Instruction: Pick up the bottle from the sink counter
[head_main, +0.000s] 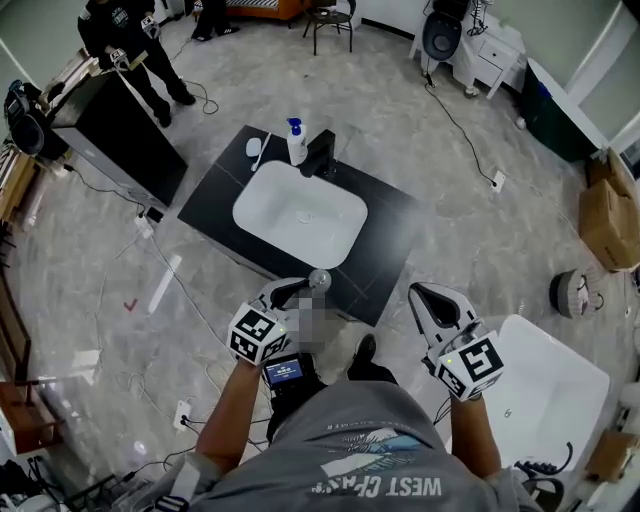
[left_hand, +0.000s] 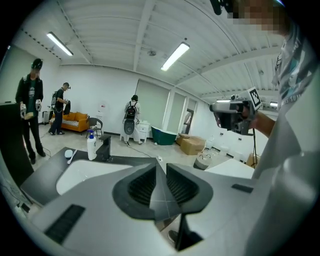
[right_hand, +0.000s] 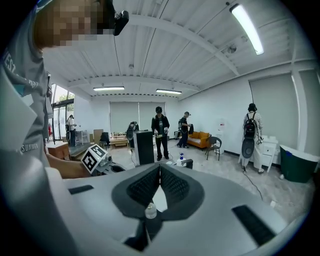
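Note:
A white bottle with a blue pump top (head_main: 297, 142) stands upright at the far edge of the black sink counter (head_main: 215, 195), just left of the black faucet (head_main: 320, 153). It also shows at the far left of the left gripper view, bottle (left_hand: 91, 147), and small in the right gripper view, bottle (right_hand: 181, 160). My left gripper (head_main: 312, 284) hovers over the counter's near edge, well short of the bottle, its jaws shut with nothing between them (left_hand: 161, 167). My right gripper (head_main: 418, 293) hangs off the counter's near right corner, also shut and empty (right_hand: 160, 169).
A white basin (head_main: 300, 212) fills the counter's middle. A white brush (head_main: 257, 150) lies left of the bottle. A black cabinet (head_main: 120, 130) with people by it stands to the left, a white tub (head_main: 550, 400) to the right, and cables run over the floor.

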